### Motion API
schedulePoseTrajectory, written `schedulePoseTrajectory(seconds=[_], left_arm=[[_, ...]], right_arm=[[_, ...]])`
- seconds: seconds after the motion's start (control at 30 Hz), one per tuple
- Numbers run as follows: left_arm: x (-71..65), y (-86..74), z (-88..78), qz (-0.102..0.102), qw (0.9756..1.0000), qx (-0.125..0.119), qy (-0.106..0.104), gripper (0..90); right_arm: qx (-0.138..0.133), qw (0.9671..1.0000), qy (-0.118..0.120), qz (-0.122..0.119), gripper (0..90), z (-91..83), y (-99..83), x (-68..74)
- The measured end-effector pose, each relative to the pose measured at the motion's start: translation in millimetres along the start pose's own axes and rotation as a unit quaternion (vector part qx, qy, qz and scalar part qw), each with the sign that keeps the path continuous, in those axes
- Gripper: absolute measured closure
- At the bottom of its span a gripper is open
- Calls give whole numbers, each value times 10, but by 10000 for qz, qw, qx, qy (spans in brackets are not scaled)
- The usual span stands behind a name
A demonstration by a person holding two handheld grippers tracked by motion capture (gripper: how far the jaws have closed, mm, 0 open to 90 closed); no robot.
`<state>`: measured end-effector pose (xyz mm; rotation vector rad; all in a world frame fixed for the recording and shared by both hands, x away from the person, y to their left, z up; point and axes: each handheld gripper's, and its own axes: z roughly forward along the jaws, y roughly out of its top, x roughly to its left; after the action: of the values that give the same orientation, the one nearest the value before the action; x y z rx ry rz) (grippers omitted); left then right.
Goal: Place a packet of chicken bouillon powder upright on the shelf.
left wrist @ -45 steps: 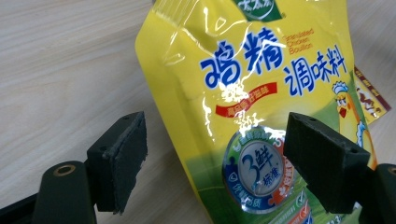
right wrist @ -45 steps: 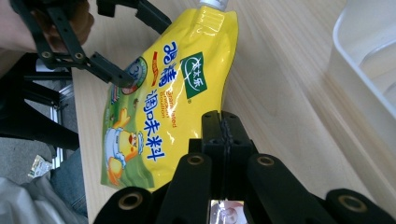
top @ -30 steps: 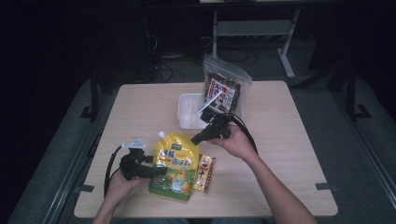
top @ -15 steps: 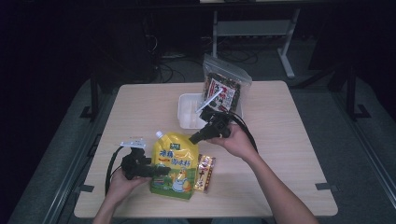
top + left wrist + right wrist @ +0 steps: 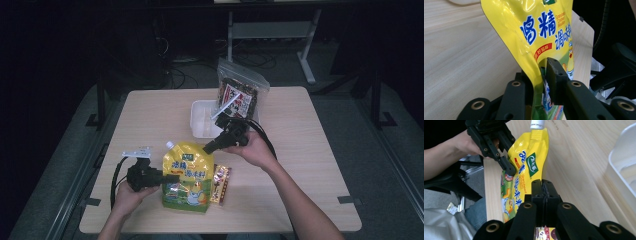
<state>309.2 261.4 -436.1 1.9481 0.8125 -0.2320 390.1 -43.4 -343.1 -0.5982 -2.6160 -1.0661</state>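
From the high view I see the yellow seasoning pouch (image 5: 188,175) lying on the wooden table (image 5: 310,135) near the person's edge, its white spout (image 5: 170,144) pointing away toward the white tray (image 5: 204,119). My left gripper (image 5: 170,177) comes in level from the pouch's left side and has its jaws clamped on that edge — in the left gripper view the yellow film (image 5: 541,37) rises out from between the two black jaws, pinched and creased where they meet it. The right gripper (image 5: 207,148) hovers just past the pouch's upper right corner, pointing down toward it; in the right gripper view its jaws are pressed flat together with nothing between them, and the pouch (image 5: 524,170) stretches away beyond their tips, with the left gripper (image 5: 509,168) biting its far edge. A small snack packet (image 5: 220,183) lies touching the pouch's right side, and a dark bag of dried food (image 5: 239,95) stands behind the tray. Against the picture from a second ago, the left jaws then stood wide at the pouch's edge; they have just been closing and now grip it — while the pouch has shifted little, if at all, and the right gripper has barely moved.
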Motion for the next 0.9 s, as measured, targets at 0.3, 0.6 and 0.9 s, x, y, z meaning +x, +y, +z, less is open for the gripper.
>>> schedulePoseTrajectory(seconds=[0.3,0.6,0.9], left_arm=[[-32,11,-7,110,9999,-73,-86,791],[-37,10,-18,168,9997,-77,-132,794],[-69,31,-13,261,9996,-58,-116,796]], right_arm=[[388,9990,222,-11,695,137,108,-48],[727,9969,303,-90,682,248,280,-54],[829,9959,298,-211,701,237,376,-40]])
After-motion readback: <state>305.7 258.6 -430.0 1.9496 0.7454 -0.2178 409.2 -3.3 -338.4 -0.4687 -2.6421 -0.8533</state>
